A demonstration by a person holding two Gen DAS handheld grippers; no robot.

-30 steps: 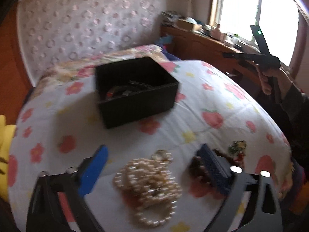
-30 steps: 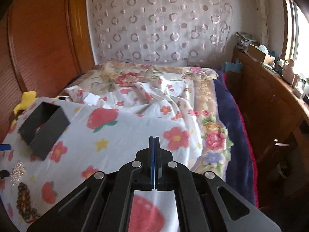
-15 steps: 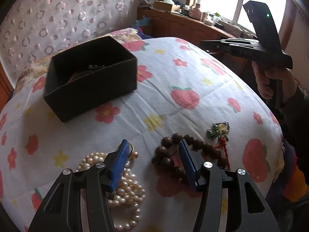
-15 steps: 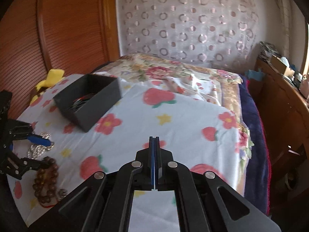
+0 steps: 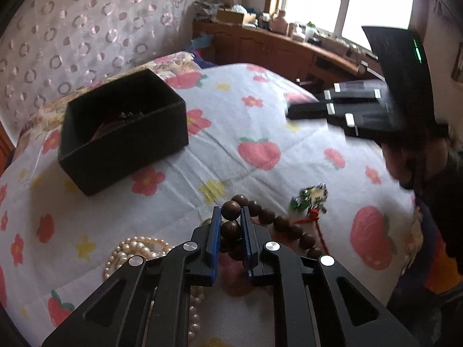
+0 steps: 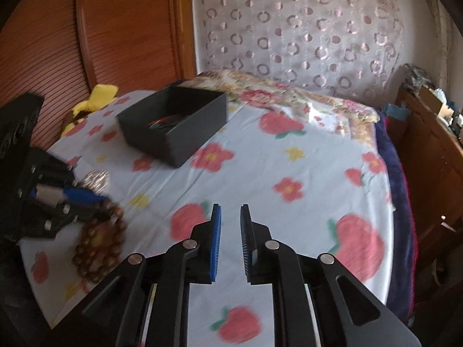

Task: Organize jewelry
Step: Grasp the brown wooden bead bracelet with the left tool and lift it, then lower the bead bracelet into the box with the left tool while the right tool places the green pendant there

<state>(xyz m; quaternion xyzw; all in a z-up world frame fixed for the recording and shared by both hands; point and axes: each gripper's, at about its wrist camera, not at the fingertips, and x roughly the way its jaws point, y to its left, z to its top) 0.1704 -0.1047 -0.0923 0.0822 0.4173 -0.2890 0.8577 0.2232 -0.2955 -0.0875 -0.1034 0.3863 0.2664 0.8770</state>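
My left gripper [image 5: 228, 222] is closing on the wooden bead bracelet [image 5: 277, 225] near the bed's [image 5: 289, 179] front edge. My right gripper [image 6: 230, 222] is opening, empty. Next I lift the beads to the black box [image 5: 121, 133] at the far left

We're in a home bedroom: a bed under a white sheet printed with strawberries and flowers [image 6: 303, 173], a floral quilt [image 6: 289, 95] bunched just beyond it. Behind the bed hangs a sheer curtain patterned with rings [image 6: 303, 29]; beside the bed, a cluttered wooden sideboard [image 5: 275, 46] under a bright window [image 5: 376, 3], and reddish wooden slatted doors [image 6: 115, 29].
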